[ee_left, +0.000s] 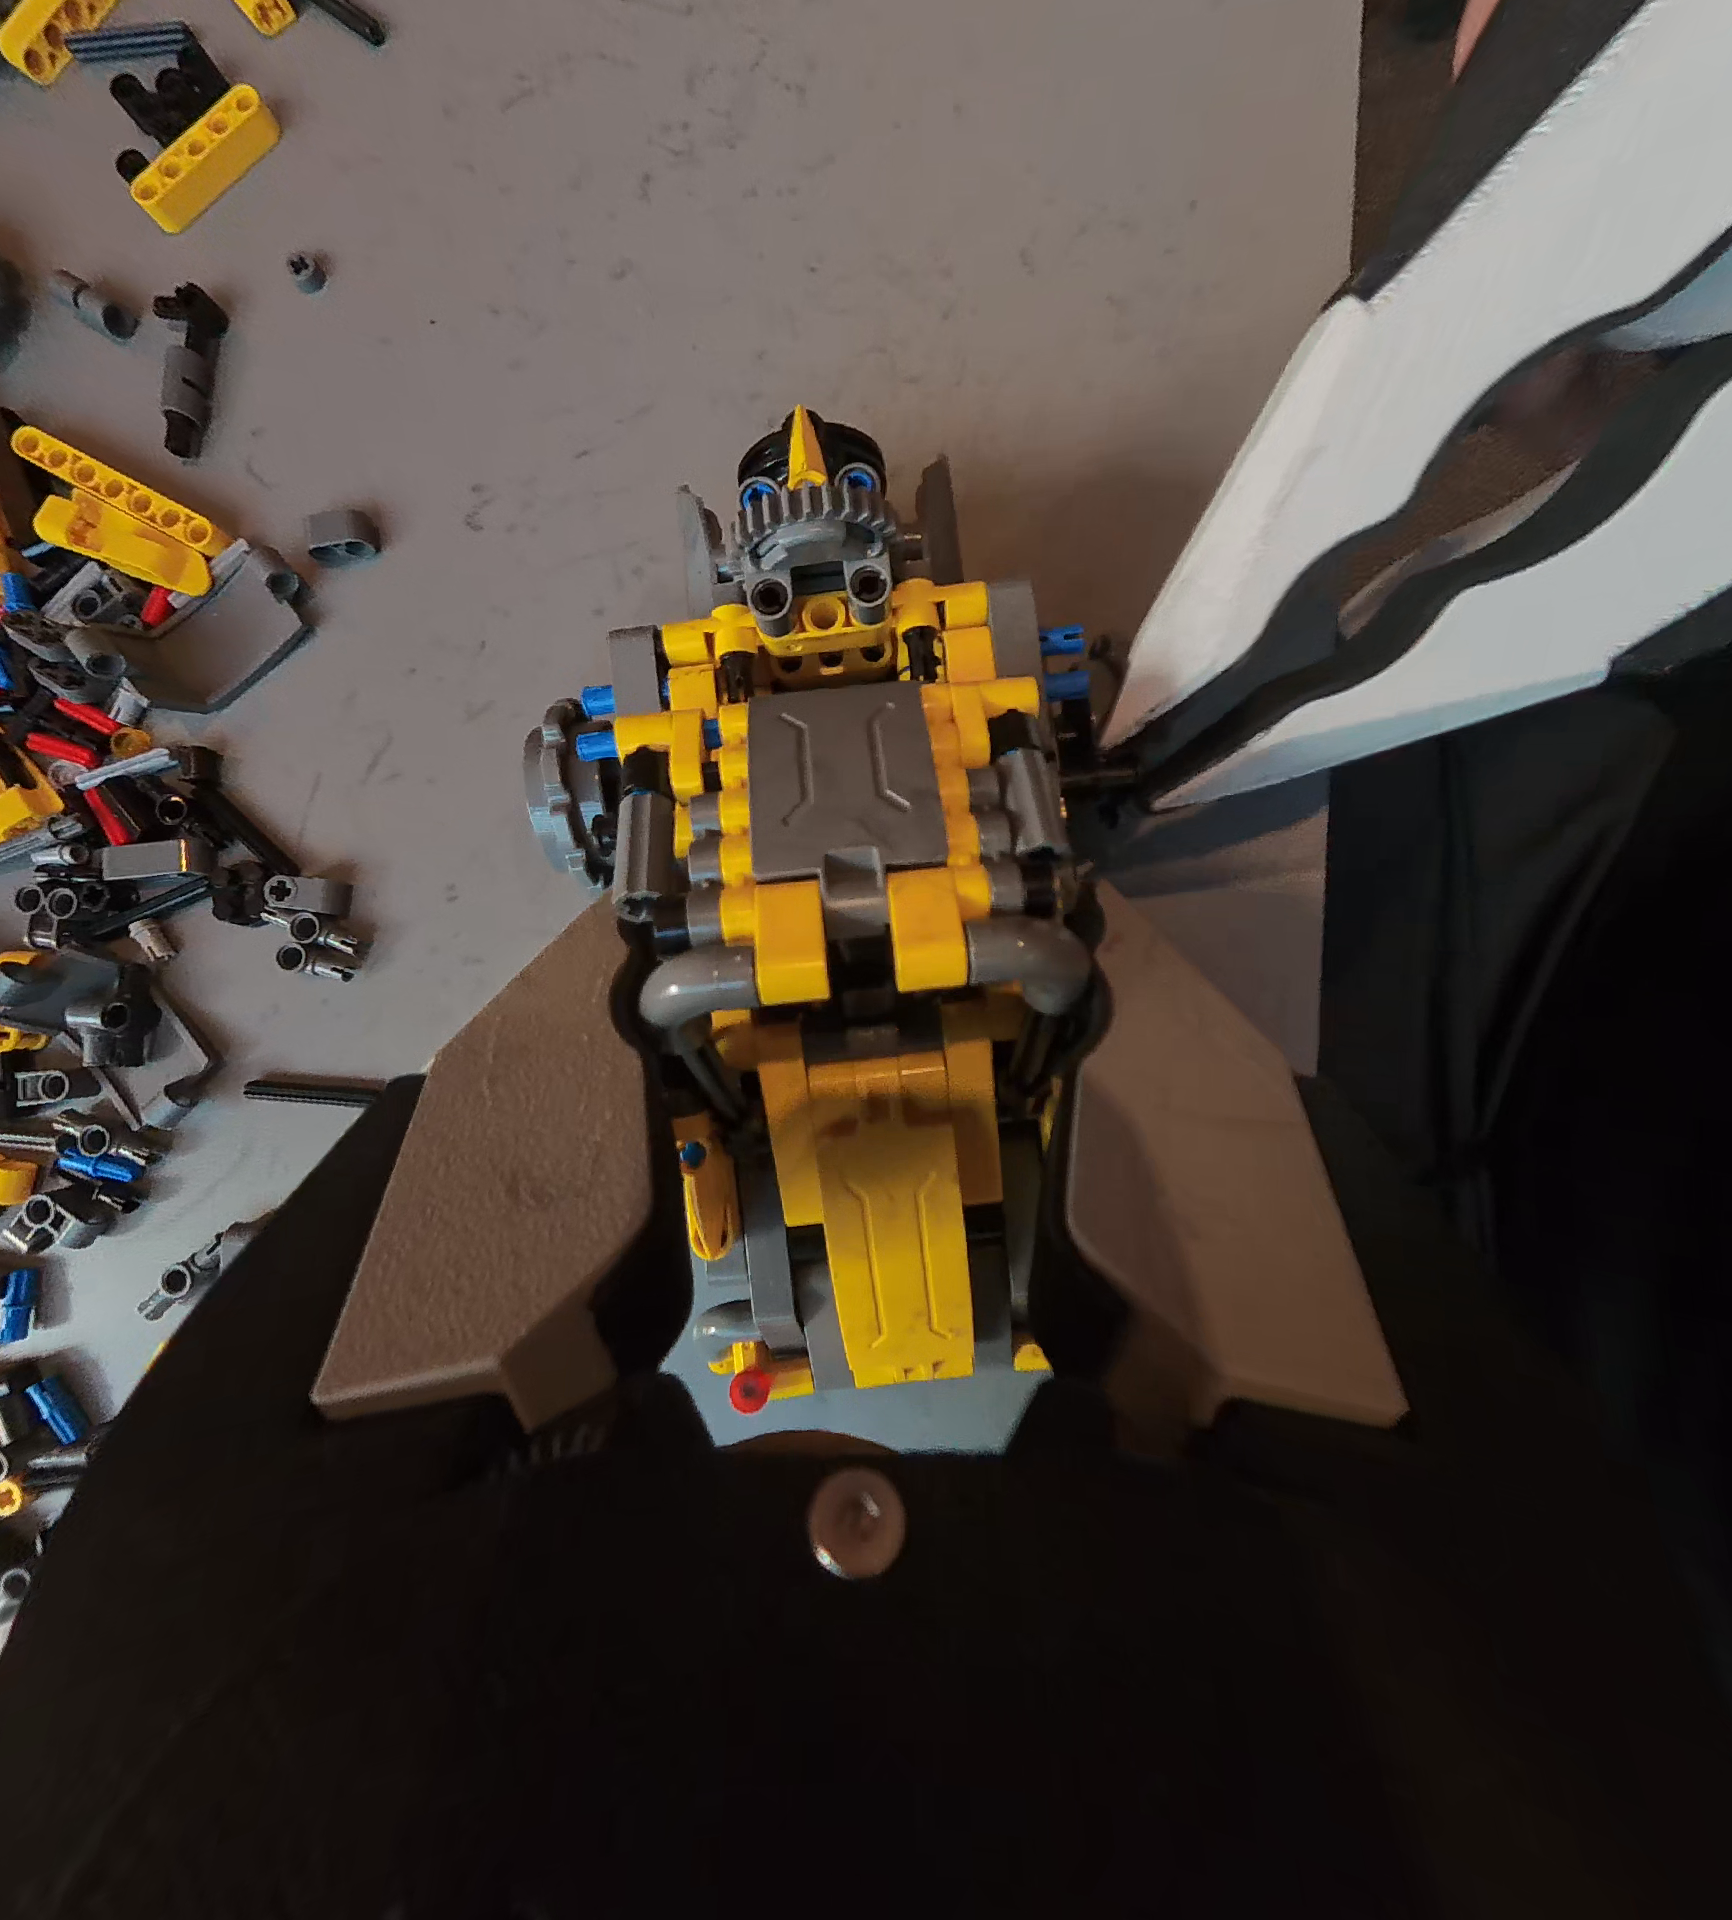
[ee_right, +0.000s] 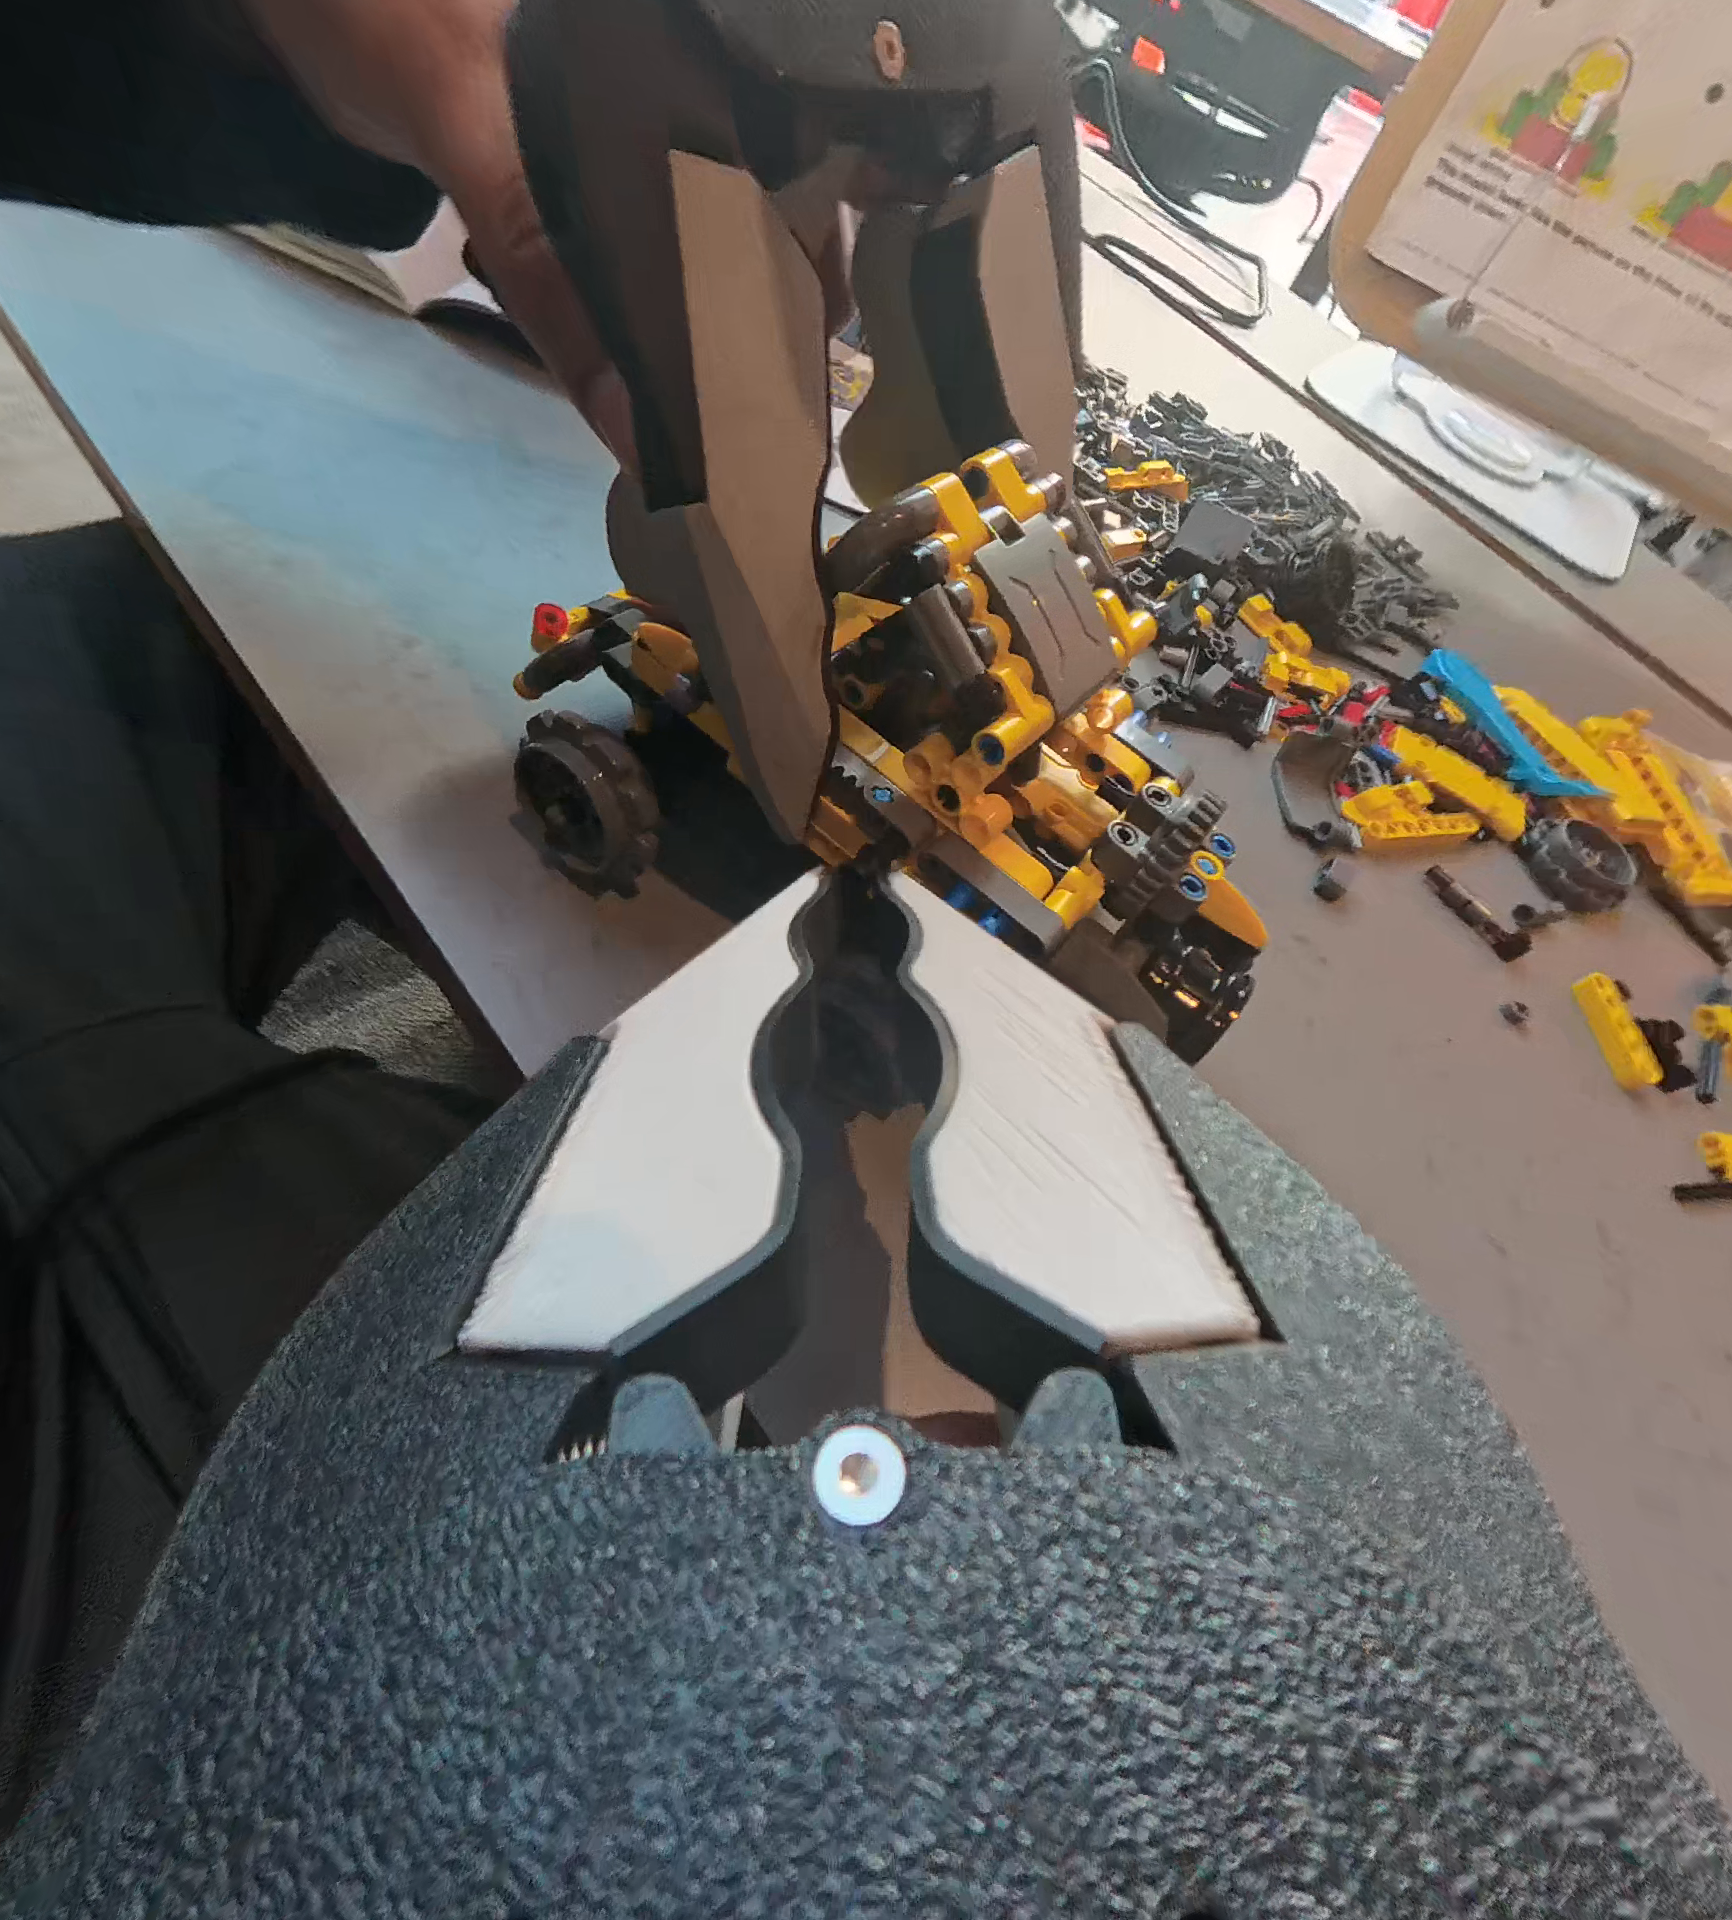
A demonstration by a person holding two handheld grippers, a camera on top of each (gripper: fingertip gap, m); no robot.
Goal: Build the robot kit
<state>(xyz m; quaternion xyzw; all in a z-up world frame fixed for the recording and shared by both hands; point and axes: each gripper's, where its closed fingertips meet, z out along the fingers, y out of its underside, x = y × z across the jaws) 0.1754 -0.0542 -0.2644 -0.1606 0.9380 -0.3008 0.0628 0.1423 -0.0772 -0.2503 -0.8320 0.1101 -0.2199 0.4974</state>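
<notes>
Near the front edge of the grey table [ee_left: 945,208], resting on its wheels: yellow model vehicle [ee_left: 841,831], nose and grey gear [ee_left: 815,514] pointing away in the left wrist view. Clamped across the body by the left gripper [ee_left: 846,914], one brown finger on each flank just behind the grey roof panel [ee_left: 841,779]; seen from the right wrist view, coming down steeply from above with a person's hand [ee_right: 488,208] behind it. Looks like a firm, square hold, high on the body, leaving the lower sides free.

Low at the model's right flank, right gripper [ee_right: 857,883] drawn almost together, white tips nipping a small black pin [ee_left: 1090,774] that juts from the side. Contact only at the very tips, so a thin purchase by the look of it; cannot tell how deep the pin sits.

Well to the model's left, loose parts [ee_left: 62,779] scattered in a heap: yellow beams, black and blue pins, a spare wheel [ee_right: 1579,857]. Beyond them, a printed sheet on a stand [ee_right: 1620,187].
</notes>
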